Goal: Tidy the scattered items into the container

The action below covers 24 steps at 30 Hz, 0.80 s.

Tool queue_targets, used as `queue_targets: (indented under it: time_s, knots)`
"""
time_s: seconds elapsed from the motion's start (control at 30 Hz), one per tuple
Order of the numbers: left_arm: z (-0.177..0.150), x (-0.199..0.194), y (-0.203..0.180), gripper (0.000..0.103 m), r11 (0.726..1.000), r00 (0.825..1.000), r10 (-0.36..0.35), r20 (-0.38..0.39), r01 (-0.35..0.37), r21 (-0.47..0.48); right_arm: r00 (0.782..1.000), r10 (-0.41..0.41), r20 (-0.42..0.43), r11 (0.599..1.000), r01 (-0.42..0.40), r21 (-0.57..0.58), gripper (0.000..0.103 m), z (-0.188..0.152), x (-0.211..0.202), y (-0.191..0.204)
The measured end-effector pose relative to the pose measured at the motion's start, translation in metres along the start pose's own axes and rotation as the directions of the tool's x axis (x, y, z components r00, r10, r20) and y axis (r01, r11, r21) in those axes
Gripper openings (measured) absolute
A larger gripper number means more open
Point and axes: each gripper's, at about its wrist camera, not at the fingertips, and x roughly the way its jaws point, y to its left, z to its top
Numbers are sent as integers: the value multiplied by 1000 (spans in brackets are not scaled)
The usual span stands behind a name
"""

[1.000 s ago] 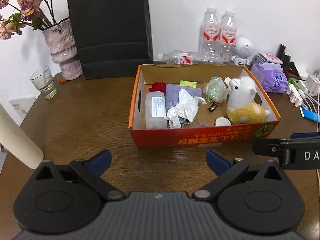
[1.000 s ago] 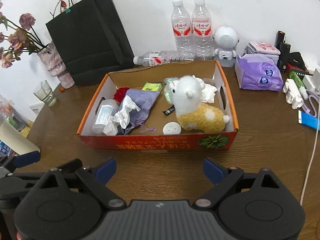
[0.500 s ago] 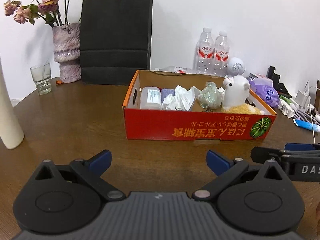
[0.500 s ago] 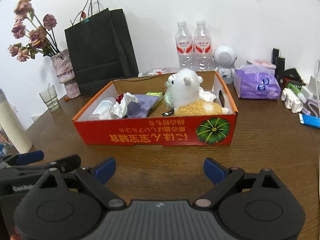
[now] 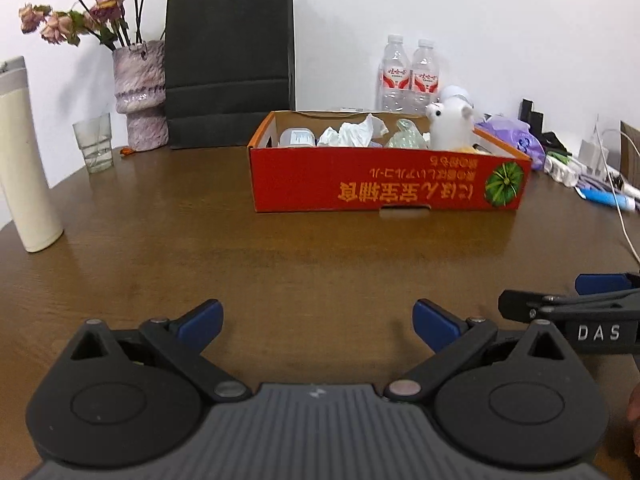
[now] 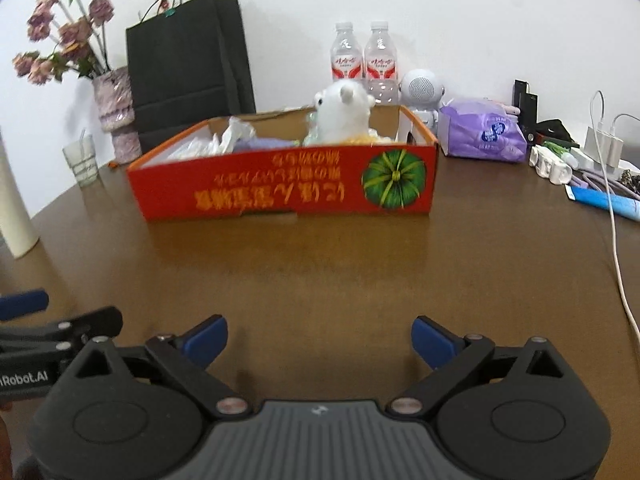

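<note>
A red cardboard box (image 5: 384, 184) (image 6: 280, 188) stands on the brown table ahead of both grippers. Over its rim show a white plush alpaca (image 5: 450, 126) (image 6: 342, 114), crumpled tissue (image 5: 352, 134) (image 6: 236, 134), a clear plastic jar (image 5: 297, 137) and a pale green bundle (image 5: 406, 138). My left gripper (image 5: 316, 322) is open, low over the table's near side, with nothing between its fingers. My right gripper (image 6: 320, 338) is open too and holds nothing. Each gripper shows at the edge of the other's view.
A cream tumbler (image 5: 24, 160), a glass (image 5: 93, 148), a flower vase (image 5: 138, 92) and a black paper bag (image 5: 230, 64) stand left and behind. Two water bottles (image 6: 362, 60), a white speaker (image 6: 420, 94), a purple tissue pack (image 6: 482, 136), chargers and a cable (image 6: 614, 220) fill the right.
Both grippers have dropped and drawn back from above the box to near table height, so the box is now seen from the side. Both stayed open; nothing was picked up.
</note>
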Motion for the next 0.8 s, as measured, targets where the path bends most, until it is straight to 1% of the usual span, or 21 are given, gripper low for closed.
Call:
queue_targets:
  time_s: [0.13,0.23,0.3,0.43,0.53,0.6,0.7,0.8]
  knots:
    - [-14,-13,-1,103,1000,1000,-18,-16,18,-3,1000,12,17,1000,-12,-26,101,-14,-17,4]
    - [-19,-22,-3,103,1000,1000,-24,-7,24,8,1000,12,20,1000,-11,-25,103,-20,-27,5]
    - [-22,-24,-5,103,999,999,-31,-19,31,24,1000,5,22,1000,-5,-23,103,-23,-31,5]
    - [-25,-22,-4,103,999,997,-39,-68,39,7,1000,-10,13,1000,10,-28,103,-28,-34,6]
    - [-25,-15,0,103,999,994,-31,-105,28,-26,1000,-29,-4,999,29,-18,103,-29,-34,5]
    - [-24,-13,2,103,999,994,-25,-106,21,-35,999,-37,-14,999,37,-17,103,-29,-32,4]
    - [-22,-8,-1,103,1000,993,-10,-116,8,-12,999,-29,-33,999,28,-19,103,-29,-29,4]
    - [-21,-6,-2,103,1000,993,-6,-118,5,-9,998,-39,-45,998,37,-45,103,-28,-25,8]
